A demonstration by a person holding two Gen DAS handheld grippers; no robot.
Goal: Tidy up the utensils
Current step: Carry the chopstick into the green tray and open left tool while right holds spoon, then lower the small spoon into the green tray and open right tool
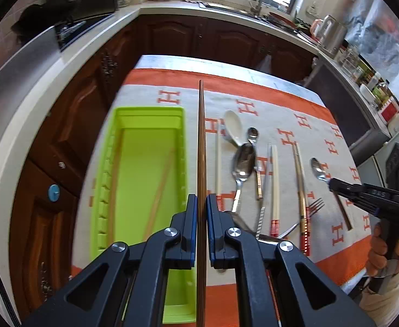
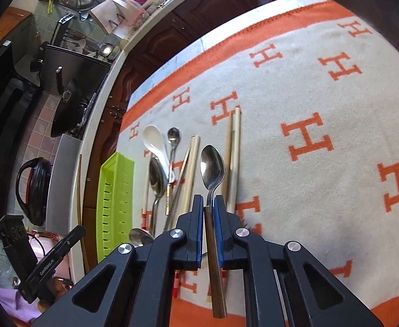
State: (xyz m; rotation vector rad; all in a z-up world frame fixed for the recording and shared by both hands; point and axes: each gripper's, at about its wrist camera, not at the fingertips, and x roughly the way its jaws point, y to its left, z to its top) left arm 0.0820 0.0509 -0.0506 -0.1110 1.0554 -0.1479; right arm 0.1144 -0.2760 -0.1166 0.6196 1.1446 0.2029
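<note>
Gripping a dark wooden chopstick (image 1: 201, 141), the left claw (image 1: 201, 204) hangs just right of the green tray's (image 1: 184, 141) long right rim, above the counter (image 1: 322, 125). Two thin sticks (image 1: 158, 196) lie inside the tray. The right claw (image 2: 208, 204) is clenched on a wooden-handled steel spoon (image 2: 212, 167), close beside pale chopsticks (image 2: 234, 158). Bare blanket stretches wide to its right; the other utensils crowd its left, toward the tray.

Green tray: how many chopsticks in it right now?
2. One chopstick lies along the left wall of the green tray; a diagonal chopstick lies nearer its right wall. The left gripper hides the tray's near end, so more are possible.
</note>
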